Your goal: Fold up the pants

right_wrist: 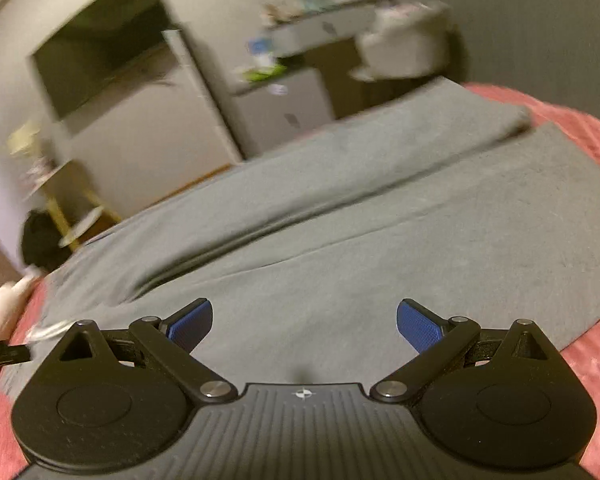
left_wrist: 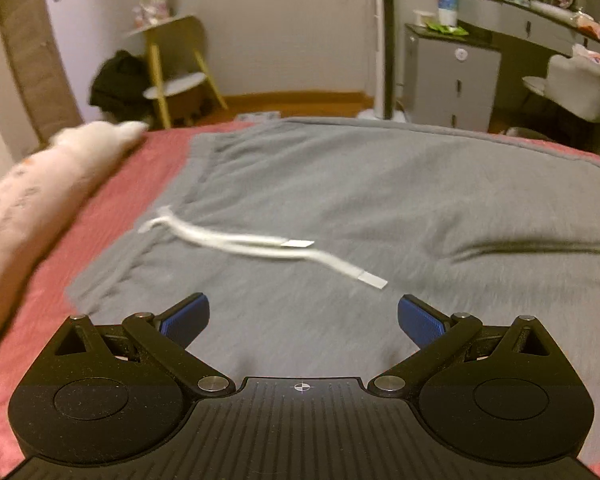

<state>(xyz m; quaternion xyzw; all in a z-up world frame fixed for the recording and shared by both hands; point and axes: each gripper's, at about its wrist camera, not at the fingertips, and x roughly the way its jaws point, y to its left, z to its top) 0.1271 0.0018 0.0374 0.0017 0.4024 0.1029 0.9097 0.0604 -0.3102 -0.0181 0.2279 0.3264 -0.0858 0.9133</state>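
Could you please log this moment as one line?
stage: pre-grasp | left gripper: open | right gripper: open | pants: flat on bed

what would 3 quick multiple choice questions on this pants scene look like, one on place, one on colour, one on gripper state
1. Where do the pants lie?
A. on the pink bedspread
B. on the yellow stool
C. on the floor

2. What colour is the drawstring?
A. black
B. white
C. red

3. How does the left gripper stand?
A. shut on the drawstring
B. shut on the waistband
C. open, holding nothing

Answers:
1. A, grey cloth is spread flat with pink bedding showing round its edges.
2. B, two white cords with flat tips cross the grey fabric.
3. C, its blue pads sit far apart with only cloth visible beyond them.
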